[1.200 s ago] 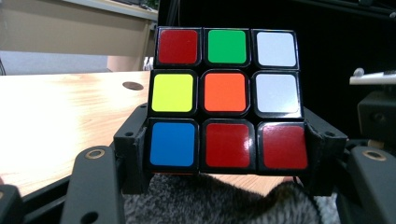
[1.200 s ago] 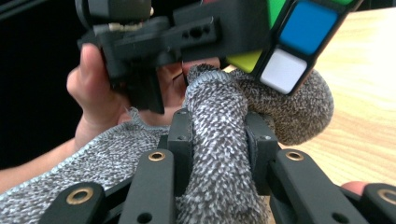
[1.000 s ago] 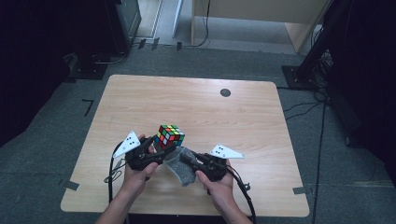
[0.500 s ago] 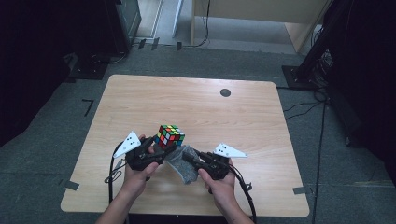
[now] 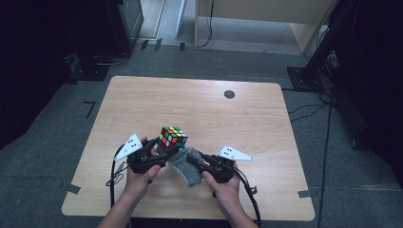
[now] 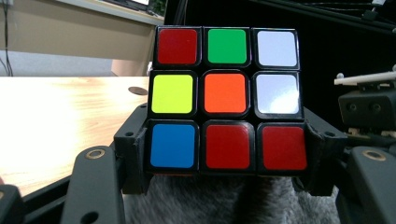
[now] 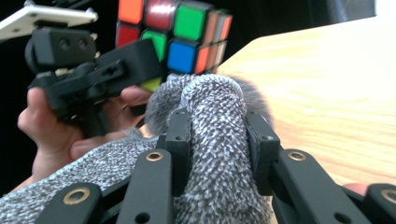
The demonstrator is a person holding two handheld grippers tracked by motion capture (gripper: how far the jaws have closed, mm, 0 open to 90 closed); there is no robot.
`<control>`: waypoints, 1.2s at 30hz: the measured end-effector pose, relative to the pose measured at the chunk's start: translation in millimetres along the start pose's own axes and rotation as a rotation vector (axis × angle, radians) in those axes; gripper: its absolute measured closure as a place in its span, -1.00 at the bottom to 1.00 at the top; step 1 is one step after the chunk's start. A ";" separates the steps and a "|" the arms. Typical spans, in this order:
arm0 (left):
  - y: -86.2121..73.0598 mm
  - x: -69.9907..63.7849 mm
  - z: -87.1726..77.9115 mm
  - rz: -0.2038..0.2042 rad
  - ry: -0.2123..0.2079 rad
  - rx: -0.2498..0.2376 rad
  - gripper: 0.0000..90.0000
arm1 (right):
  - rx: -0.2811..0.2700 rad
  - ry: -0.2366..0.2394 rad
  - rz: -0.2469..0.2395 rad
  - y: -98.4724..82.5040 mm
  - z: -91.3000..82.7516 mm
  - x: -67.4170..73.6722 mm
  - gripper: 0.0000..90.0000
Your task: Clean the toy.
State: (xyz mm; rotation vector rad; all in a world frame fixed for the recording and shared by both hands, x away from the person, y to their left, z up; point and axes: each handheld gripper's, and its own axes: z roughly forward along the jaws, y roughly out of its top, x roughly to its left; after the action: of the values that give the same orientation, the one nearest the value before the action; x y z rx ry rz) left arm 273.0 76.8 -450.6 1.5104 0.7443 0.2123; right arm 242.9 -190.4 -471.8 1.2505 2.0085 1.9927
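Observation:
A scrambled puzzle cube is held just above the wooden table near its front edge. My left gripper is shut on the cube's bottom layer; in the left gripper view the cube sits between the two jaws, showing red, green, white, yellow, orange and blue stickers. My right gripper is shut on a bunched grey knitted cloth. The cloth bulges up between my right jaws and its top sits right under the cube; I cannot tell whether they touch.
A small dark round disc lies on the far part of the table. Cables trail from both grippers over the front edge. Dark equipment and stands flank the table on the grey floor.
The right gripper and its cloth have edged slightly toward the cube. The left gripper and the cube have stayed in place.

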 end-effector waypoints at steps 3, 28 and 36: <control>-2.8 -4.9 4.2 0.021 -0.011 0.021 -0.24 | 0.061 0.062 -0.025 -8.6 11.9 11.9 0.50; -6.5 16.4 -0.4 0.022 0.136 0.051 -0.24 | -0.030 -0.540 -0.296 28.0 -49.3 -51.3 0.46; -13.9 25.7 6.4 0.007 0.242 0.139 -0.24 | 0.001 -0.665 -0.299 21.5 -55.0 -73.2 0.46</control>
State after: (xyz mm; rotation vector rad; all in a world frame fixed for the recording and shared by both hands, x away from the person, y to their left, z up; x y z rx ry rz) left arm 291.9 84.7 -472.4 1.6370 0.9629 0.3590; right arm 272.3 -279.3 -479.9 1.2880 1.7234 1.2214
